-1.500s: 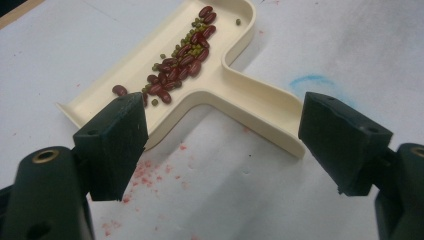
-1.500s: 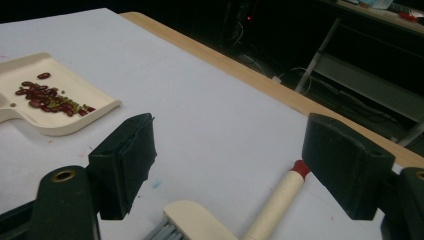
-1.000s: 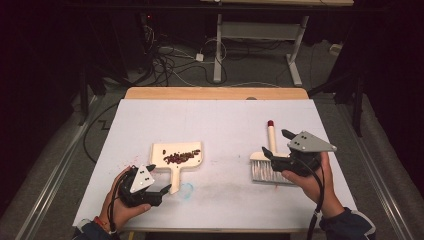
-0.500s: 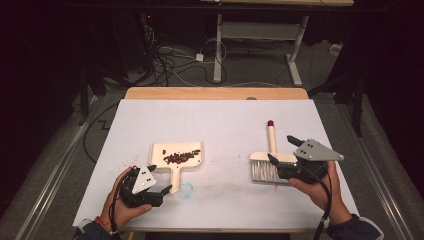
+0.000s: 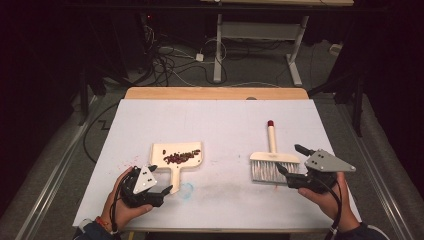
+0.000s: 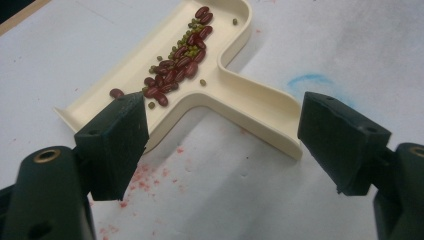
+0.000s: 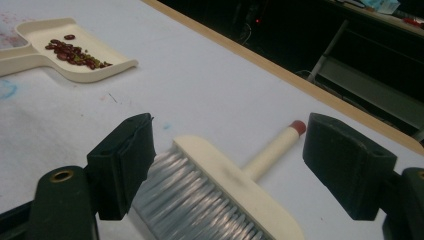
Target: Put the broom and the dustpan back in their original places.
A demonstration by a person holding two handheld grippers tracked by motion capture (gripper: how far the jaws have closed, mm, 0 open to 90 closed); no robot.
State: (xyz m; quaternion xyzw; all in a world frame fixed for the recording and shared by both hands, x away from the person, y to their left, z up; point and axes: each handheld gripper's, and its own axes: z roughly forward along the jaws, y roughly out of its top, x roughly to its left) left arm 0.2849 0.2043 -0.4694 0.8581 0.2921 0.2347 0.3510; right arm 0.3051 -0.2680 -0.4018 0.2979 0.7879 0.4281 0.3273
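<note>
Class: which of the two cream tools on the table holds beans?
The dustpan by the left tongs; the brush has bristles and no beans.

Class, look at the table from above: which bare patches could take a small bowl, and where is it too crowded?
Free: the far strip between the wooden edge and the dustpan, and the middle gap between dustpan and brush. Crowded: the near corners, where the left hand-held gripper faces the dustpan's handle and the right hand-held gripper flanks the brush.

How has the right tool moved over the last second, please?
Yes: the right tool has drawn back toward the table's near right corner, away from the brush.
</note>
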